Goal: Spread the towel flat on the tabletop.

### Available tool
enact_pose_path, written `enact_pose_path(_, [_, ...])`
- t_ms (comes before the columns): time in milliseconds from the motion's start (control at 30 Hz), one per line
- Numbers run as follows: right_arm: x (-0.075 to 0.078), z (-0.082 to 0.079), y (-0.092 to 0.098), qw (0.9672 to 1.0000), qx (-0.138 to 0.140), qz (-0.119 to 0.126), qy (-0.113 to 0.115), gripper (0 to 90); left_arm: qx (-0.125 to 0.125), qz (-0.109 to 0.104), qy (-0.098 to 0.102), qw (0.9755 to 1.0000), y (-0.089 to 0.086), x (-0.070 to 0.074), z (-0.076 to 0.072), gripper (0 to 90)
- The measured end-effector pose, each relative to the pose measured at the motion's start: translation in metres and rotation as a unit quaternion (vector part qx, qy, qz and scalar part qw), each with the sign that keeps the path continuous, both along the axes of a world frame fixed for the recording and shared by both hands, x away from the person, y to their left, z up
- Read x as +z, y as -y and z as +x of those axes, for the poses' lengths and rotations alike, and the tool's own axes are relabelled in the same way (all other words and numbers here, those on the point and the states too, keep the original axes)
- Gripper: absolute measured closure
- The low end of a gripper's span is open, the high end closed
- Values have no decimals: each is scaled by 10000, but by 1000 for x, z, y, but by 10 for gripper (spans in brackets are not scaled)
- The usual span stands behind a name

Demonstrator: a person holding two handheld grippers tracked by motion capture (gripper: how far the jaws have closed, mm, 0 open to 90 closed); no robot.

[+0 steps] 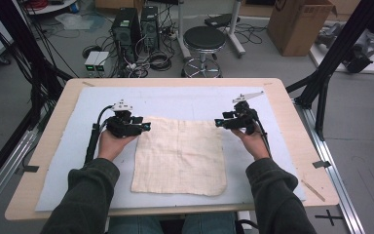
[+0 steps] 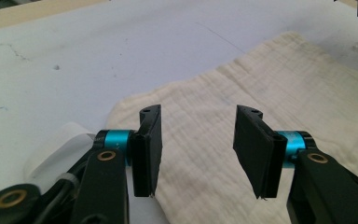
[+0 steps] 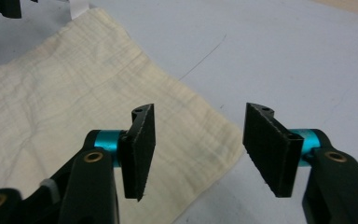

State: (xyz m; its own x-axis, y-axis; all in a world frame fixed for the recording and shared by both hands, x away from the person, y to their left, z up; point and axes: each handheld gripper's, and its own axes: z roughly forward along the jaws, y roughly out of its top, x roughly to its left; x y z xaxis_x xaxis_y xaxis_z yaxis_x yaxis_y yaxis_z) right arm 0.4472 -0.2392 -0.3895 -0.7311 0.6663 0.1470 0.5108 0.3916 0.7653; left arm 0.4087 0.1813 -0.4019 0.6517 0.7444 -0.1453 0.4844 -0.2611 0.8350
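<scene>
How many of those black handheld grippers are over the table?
2: the left gripper hovers open at the cream cloth's far left corner, and the right gripper hovers open at its far right corner.

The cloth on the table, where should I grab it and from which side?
Take the cloth by its two far corners, one per tongs. It lies flat and roughly square on the white mat, so only edges and corners offer a pinch. The left tongs and right tongs stand open just above those corners; come down and inward from each outer side, probably sliding one jaw under.
</scene>
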Motion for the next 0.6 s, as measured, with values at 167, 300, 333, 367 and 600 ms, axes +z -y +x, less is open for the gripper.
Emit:
enact_pose_path(167, [3, -5, -4, 10000, 46, 17, 8, 379, -69, -70, -64, 9999, -6, 2, -4, 487])
enact_pose_path(300, [6, -10, -7, 10000, 44, 13, 14, 362, -112, -105, -37, 9999, -10, 5, -8, 467])
enact_pose_path(333, [6, -10, -8, 10000, 76, 24, 14, 358, -105, -141, -39, 9998, -10, 6, -10, 465])
enact_pose_path(367, [7, -11, -9, 10000, 95, 23, 3, 358, -104, -149, -31, 9998, -11, 6, -11, 465])
enact_pose_path(600, [11, -19, -14, 9996, 258, -18, 66, 354, -115, -171, -39, 9998, -17, 10, -16, 457])
